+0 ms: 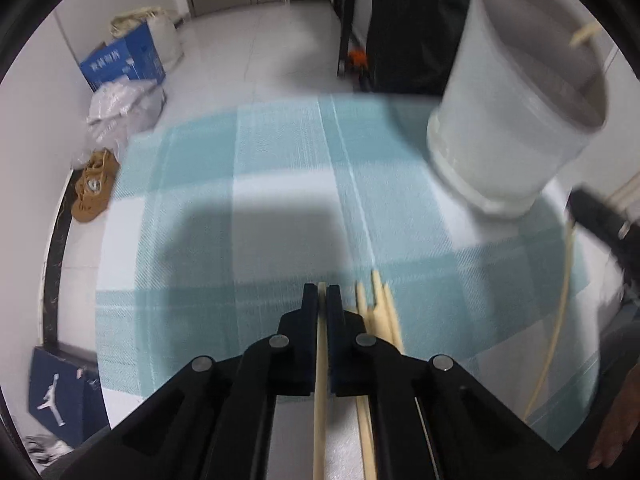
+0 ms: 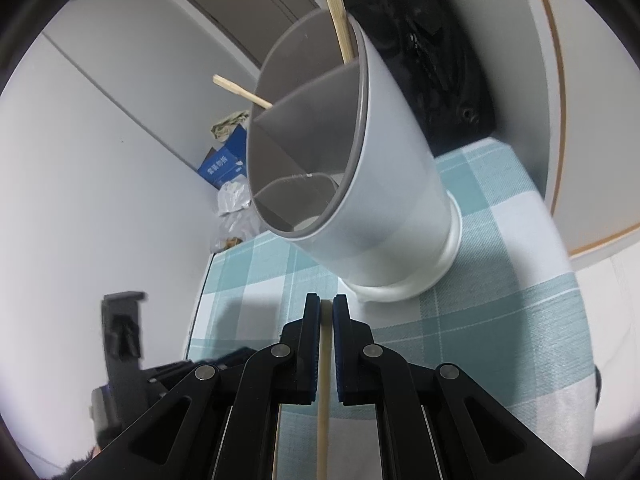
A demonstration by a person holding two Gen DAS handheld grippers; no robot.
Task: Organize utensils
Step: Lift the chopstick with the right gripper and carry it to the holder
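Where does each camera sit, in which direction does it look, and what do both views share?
Left wrist: on the left gripper, shut on a chopstick, looking across the checked cloth; loose chopsticks alongside.
Right wrist: on the right gripper, shut on another chopstick, looking up at the holder.
Shared: holder, cloth.

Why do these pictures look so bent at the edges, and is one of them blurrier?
Both views are fisheye, so edges curve. Left wrist view: motion blur smears the white holder and loose chopsticks; a dark shadow lies on the checked cloth. Right wrist view: sharper; the holder looks tilted by distortion.
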